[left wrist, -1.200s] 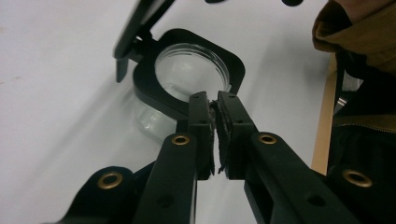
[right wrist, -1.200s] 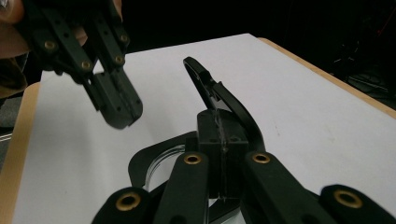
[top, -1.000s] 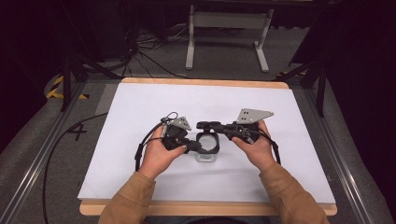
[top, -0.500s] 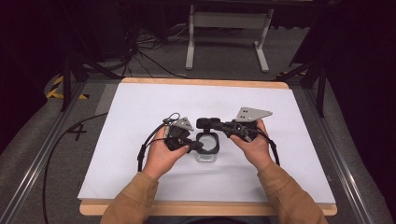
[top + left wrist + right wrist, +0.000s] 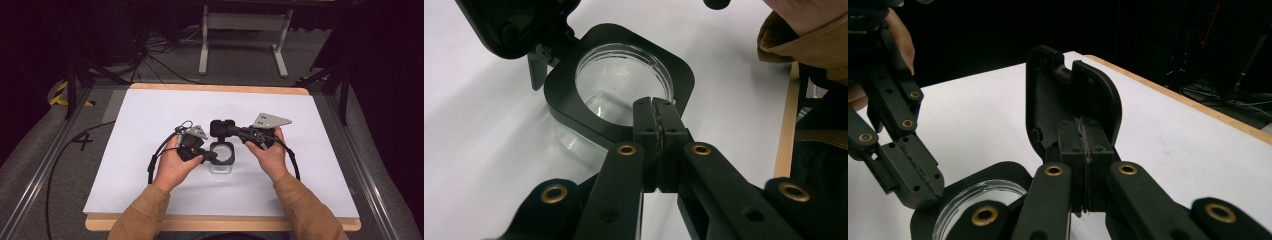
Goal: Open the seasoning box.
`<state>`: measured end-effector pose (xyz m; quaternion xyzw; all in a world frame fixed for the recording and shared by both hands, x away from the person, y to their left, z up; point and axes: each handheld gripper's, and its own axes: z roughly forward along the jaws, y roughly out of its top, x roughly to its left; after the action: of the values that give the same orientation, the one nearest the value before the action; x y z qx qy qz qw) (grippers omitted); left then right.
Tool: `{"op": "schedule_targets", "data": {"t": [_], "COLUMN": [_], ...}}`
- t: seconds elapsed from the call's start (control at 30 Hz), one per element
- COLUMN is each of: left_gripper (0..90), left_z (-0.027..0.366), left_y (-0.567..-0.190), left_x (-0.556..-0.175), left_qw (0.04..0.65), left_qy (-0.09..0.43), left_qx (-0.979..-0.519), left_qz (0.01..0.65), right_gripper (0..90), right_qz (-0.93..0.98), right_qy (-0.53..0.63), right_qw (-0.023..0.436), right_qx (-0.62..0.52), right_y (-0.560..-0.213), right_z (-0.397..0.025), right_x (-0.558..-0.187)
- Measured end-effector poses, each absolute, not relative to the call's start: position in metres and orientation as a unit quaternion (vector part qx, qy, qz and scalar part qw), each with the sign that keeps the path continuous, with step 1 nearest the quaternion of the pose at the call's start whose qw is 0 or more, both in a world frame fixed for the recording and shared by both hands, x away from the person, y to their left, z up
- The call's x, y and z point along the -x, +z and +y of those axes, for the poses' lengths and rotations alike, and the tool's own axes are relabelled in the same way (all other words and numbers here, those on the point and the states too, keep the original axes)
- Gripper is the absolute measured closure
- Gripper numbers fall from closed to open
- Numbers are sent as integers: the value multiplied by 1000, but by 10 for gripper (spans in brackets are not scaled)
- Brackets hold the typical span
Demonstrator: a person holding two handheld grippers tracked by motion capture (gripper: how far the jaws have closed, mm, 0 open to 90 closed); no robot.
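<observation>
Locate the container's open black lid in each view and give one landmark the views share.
High view: the lid stands at table centre, just beyond the clear container, at the right gripper tip.
Left gripper view: top left corner, hinged above the container's black rim.
Right gripper view: centre, upright, clamped by that gripper's shut jaws.
Shared landmark: the black rim around the round clear opening.

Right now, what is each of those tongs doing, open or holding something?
Left tongs: shut on the black rim of the clear container.
Right tongs: shut on the raised black lid.
</observation>
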<state>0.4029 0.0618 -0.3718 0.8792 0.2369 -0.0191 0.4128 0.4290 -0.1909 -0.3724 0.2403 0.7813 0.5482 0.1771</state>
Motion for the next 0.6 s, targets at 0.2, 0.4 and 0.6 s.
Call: {"op": "schedule_targets", "data": {"t": [0.2, 0.4, 0.6], "left_gripper": [899, 899, 832], "left_z": [63, 63, 65], "left_y": [-372, -373, -371], "left_x": [-404, -404, -404], "left_qw": [415, 417, 417], "left_qy": [-24, -23, -20], "left_qx": [-878, -878, -879], "left_qz": [238, 234, 230], "right_gripper": [900, 900, 855], "right_qz": [781, 784, 790], "right_qy": [545, 539, 539], "right_qw": [184, 194, 176], "right_qx": [-242, -238, -233], "right_y": [-374, -377, -370], "right_z": [-190, -187, -193], "right_x": [-430, -431, -426]}}
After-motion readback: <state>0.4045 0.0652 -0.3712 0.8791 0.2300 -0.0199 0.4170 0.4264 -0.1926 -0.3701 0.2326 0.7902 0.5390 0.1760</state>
